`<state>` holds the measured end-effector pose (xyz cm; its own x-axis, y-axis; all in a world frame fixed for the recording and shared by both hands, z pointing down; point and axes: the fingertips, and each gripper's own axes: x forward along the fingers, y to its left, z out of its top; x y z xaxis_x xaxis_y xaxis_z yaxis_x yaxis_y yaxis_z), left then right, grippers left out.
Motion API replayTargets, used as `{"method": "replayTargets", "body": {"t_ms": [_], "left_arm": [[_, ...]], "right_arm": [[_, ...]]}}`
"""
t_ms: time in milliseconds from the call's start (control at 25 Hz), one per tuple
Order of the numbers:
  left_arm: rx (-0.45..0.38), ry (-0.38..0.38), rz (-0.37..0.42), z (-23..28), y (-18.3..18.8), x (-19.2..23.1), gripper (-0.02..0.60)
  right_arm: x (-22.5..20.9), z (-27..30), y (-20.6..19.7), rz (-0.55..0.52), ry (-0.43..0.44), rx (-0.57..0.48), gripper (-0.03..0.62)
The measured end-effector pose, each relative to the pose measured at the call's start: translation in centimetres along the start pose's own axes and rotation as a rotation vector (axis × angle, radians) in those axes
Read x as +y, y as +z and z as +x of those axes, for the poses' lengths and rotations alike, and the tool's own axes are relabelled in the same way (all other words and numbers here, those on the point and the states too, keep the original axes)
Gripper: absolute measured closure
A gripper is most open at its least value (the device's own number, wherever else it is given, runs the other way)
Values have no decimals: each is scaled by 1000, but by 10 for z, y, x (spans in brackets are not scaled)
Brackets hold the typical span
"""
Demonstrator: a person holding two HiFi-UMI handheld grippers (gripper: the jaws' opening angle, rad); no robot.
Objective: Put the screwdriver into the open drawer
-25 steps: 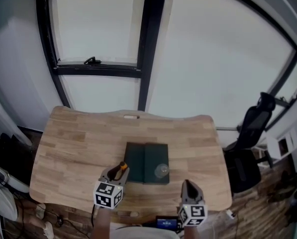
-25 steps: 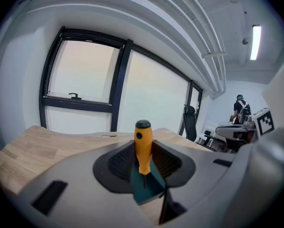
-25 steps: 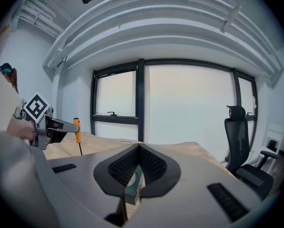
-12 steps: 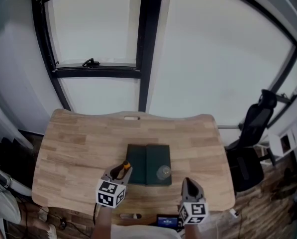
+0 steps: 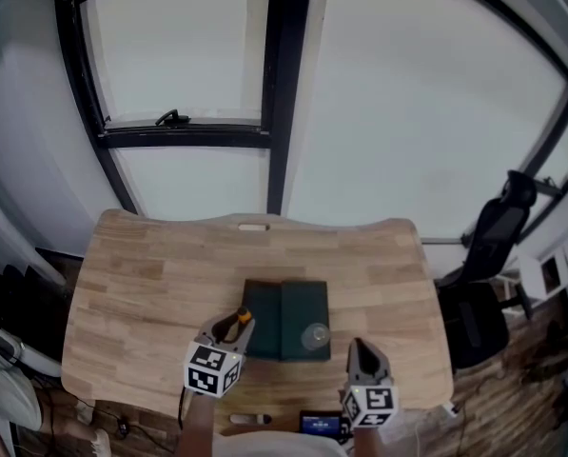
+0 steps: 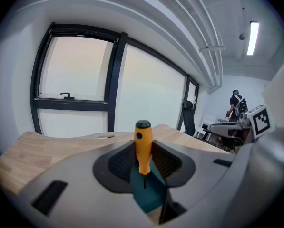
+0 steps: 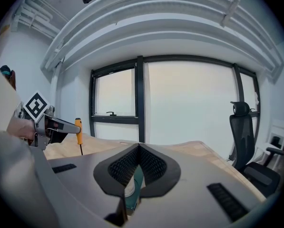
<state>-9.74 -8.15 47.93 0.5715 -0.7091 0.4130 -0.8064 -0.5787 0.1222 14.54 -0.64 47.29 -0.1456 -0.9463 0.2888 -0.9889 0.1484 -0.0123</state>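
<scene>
My left gripper (image 5: 232, 326) is shut on an orange-handled screwdriver (image 5: 229, 322), just left of a dark green box (image 5: 285, 306) in the middle of the wooden table (image 5: 150, 284). In the left gripper view the screwdriver (image 6: 142, 144) stands upright between the pads, handle up, with the green box (image 6: 149, 194) below it. My right gripper (image 5: 360, 352) hovers near the table's front edge, right of the box, shut with nothing held. Its own view shows the right gripper (image 7: 139, 148) and, at the left, the screwdriver (image 7: 78, 128) in the left gripper (image 7: 61, 127).
A clear round object (image 5: 314, 335) sits at the box's near right corner. A black office chair (image 5: 493, 246) stands right of the table. Large windows (image 5: 188, 55) rise behind it. A small dark device (image 5: 320, 423) shows below the table's front edge.
The view has shifted slightly. Both grippers and the screwdriver keep almost the same places beside the green box.
</scene>
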Motion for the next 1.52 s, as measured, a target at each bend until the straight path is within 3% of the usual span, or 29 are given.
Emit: {"method": "replayTargets", "body": {"t_ms": [1520], "left_arm": [[160, -5, -25, 33, -56, 16, 469]], "right_arm": [[-2, 41, -43, 34, 32, 108, 597]]}}
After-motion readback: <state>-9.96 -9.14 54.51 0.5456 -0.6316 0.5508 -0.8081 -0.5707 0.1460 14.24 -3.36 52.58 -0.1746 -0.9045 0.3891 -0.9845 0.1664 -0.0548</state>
